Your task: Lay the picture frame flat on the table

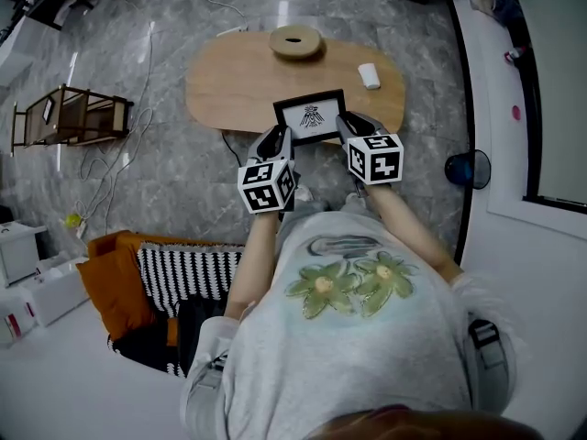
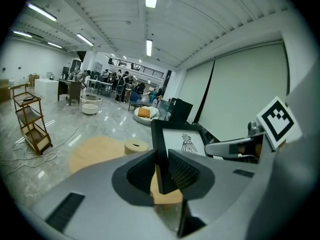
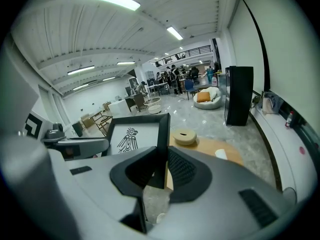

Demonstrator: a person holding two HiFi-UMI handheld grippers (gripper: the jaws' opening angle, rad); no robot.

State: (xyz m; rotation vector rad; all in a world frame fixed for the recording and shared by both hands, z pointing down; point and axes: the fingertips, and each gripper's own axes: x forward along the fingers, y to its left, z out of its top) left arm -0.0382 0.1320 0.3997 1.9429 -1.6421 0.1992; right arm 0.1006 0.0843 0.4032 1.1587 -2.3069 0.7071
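Picture frame: a black-rimmed rectangular picture frame (image 1: pixel 312 117) with a white sheet bearing a dark bird-like emblem. It is held over the near edge of the worktop, between the two grippers.
Frame's pose: tilted back, with its face turned up toward the person. Whether its lower edge rests on the worktop cannot be told.
Left gripper: the left gripper (image 1: pixel 279 139) pinches the frame's left side. In the left gripper view its ribbed dark pads (image 2: pixel 182 171) sit against both faces of the black rim (image 2: pixel 161 151).
Right gripper: the right gripper (image 1: pixel 347 128) pinches the frame's right side. In the right gripper view the rim (image 3: pixel 162 134) stands clamped between the two pads.
Marker cubes: each gripper carries a white cube with black square markers, both just on the person's side of the frame.
Worktop: a low oval worktop of light wood (image 1: pixel 229 81), standing on a grey marbled floor (image 1: pixel 165 172).
Other things on it: a round flat wooden disc with a dark slot in its top (image 1: pixel 295 41) at the far edge, and a small white block (image 1: pixel 369 75) toward the right, both well apart from the frame.
Surroundings: a brown wooden shelf rack (image 1: pixel 69 115) stands on the floor to the left. An orange cushion (image 1: pixel 115 287) lies beside a black-and-white striped cloth (image 1: pixel 188 273) near the person.
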